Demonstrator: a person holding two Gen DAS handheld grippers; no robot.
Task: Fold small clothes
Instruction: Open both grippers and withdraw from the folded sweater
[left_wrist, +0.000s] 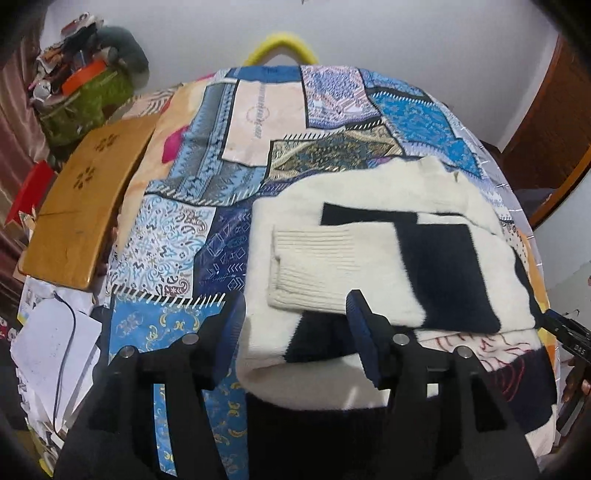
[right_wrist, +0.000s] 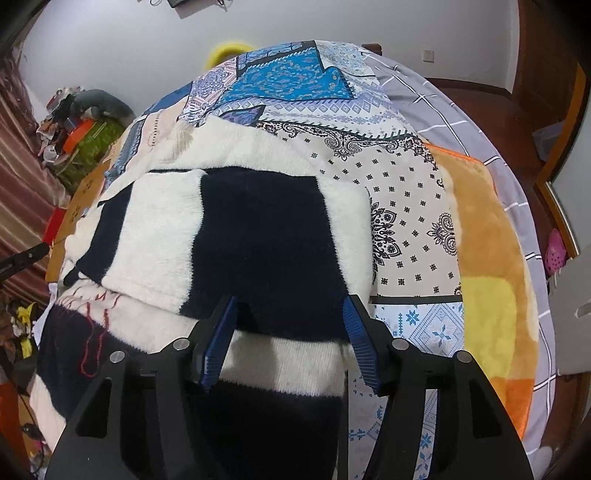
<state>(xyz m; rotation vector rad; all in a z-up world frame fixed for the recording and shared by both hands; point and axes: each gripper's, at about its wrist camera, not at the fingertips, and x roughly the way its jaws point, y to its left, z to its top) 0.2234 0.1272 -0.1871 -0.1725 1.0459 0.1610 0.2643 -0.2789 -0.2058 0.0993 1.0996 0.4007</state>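
Note:
A fuzzy cream and navy sweater (left_wrist: 369, 229) lies folded on the patchwork bedspread (left_wrist: 207, 177), a ribbed cream cuff (left_wrist: 314, 262) laid across it. My left gripper (left_wrist: 295, 306) is open, its fingers straddling the sweater's near left part just above the fabric. In the right wrist view the sweater (right_wrist: 236, 229) fills the centre. My right gripper (right_wrist: 290, 312) is open over the sweater's near right edge, its fingers on either side of a navy panel. The right gripper's tip shows at the right edge of the left wrist view (left_wrist: 569, 332).
A wooden board (left_wrist: 85, 206) lies left of the bed, with papers (left_wrist: 48, 350) and a cluttered green bag (left_wrist: 77, 99) beyond. An orange and yellow plush blanket (right_wrist: 491, 280) and a grey checked sheet (right_wrist: 472, 122) lie on the bed's right side. A yellow hoop (left_wrist: 282, 46) stands behind.

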